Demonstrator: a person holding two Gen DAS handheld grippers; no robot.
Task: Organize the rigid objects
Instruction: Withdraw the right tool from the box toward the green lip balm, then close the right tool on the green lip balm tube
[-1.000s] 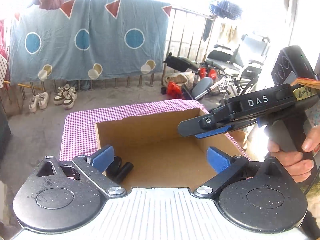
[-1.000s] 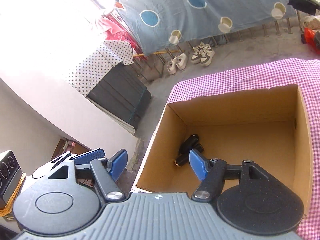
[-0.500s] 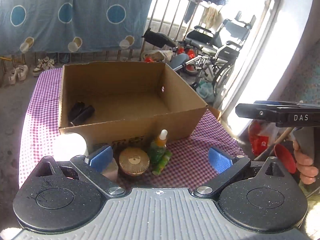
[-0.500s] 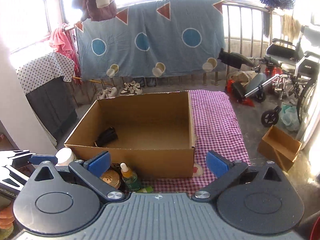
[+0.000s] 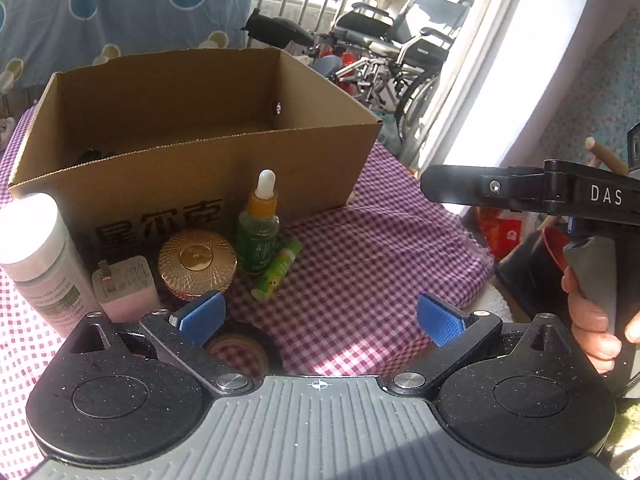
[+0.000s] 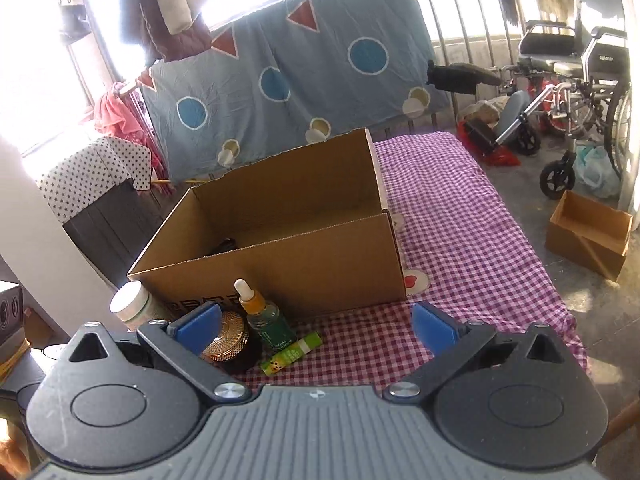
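An open cardboard box (image 5: 192, 184) (image 6: 304, 264) stands on the checked cloth with a dark object (image 6: 225, 245) inside. In front of it are a green dropper bottle (image 5: 258, 232) (image 6: 266, 318), a gold-lidded jar (image 5: 196, 264) (image 6: 228, 336), a green lip-balm tube (image 5: 276, 276) (image 6: 292, 352), a pink charger plug (image 5: 124, 288), a white jar (image 5: 38, 256) (image 6: 134, 310) and a tape roll (image 5: 236, 354). My left gripper (image 5: 318, 320) is open and empty, low over the cloth just before these items. My right gripper (image 6: 314, 330) is open and empty; it also shows side-on in the left wrist view (image 5: 520, 192).
The purple checked cloth (image 6: 460, 240) covers the table. A wheelchair (image 6: 568, 80) and a small cardboard box (image 6: 588, 232) stand on the floor to the right. A blue sheet (image 6: 300, 72) hangs on the railing behind. A dark cabinet (image 6: 108, 224) stands left.
Both grippers have pulled back from above the box and come down low in front of it. The items before the box are now close. Both stay open and empty.
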